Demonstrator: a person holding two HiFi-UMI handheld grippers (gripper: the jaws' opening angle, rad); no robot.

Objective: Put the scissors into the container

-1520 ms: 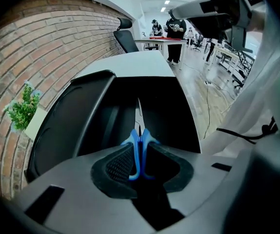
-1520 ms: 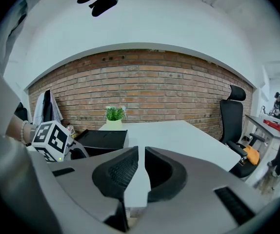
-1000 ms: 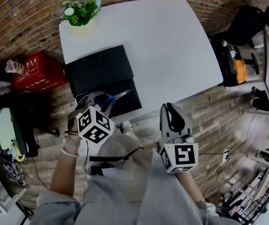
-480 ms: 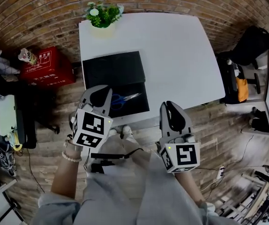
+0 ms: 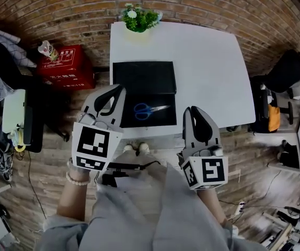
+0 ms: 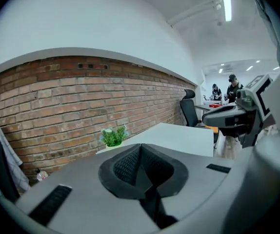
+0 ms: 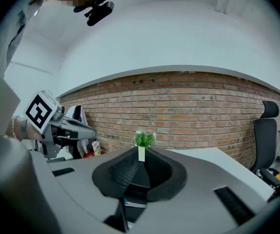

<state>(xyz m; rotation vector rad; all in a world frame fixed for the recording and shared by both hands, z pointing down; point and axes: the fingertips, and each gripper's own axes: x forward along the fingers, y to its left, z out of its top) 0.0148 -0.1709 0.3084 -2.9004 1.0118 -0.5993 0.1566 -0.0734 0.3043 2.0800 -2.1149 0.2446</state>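
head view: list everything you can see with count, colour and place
table: one, white, against the brick wall
container: one, black, lying open on the table's left side
scissors: one pair, blue handles, lying in the container's near half
potted plant: one, green with white flowers, table's far left corner
box: one, red, on the floor left of the table
bottle: one, light-coloured, on top of the box
office chair: one, black, right of the table
left gripper: one, grey, near-left of the scissors, jaws shut, empty
right gripper: one, grey, near-right of the container, jaws a narrow gap apart, empty
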